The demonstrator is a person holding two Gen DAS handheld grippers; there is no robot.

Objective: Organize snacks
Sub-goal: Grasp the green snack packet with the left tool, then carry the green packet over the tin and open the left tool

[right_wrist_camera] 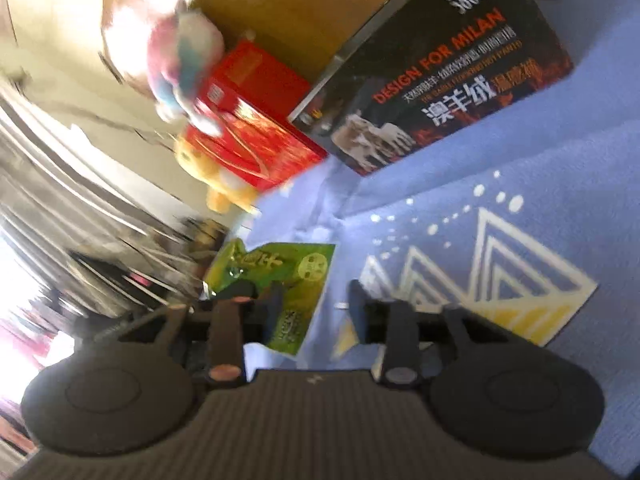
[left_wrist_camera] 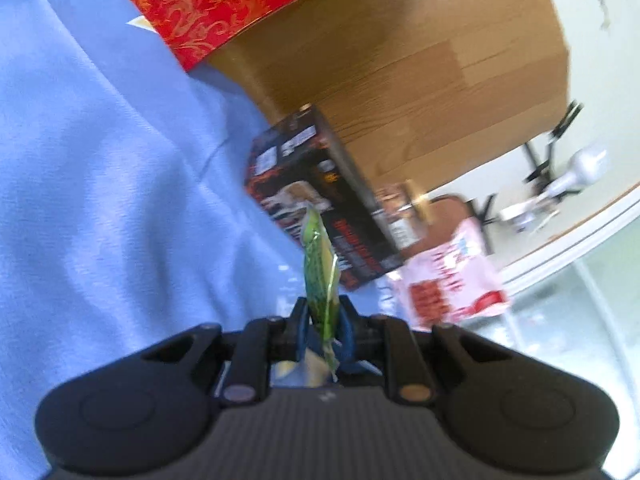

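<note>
My left gripper is shut on a green snack packet, held edge-on above the blue cloth. In the right wrist view the green snack packet shows flat-on near the cloth's edge, with the other gripper's black tip at its left side. My right gripper is open and empty, its left finger in front of the packet, its right finger over the cloth's white triangle pattern.
A black box printed "DESIGN FOR MILAN" stands on the cloth against a wooden board. A red gift box lies beyond it. A pink packet and a jar sit past the black box. Plush toys lean by the red box.
</note>
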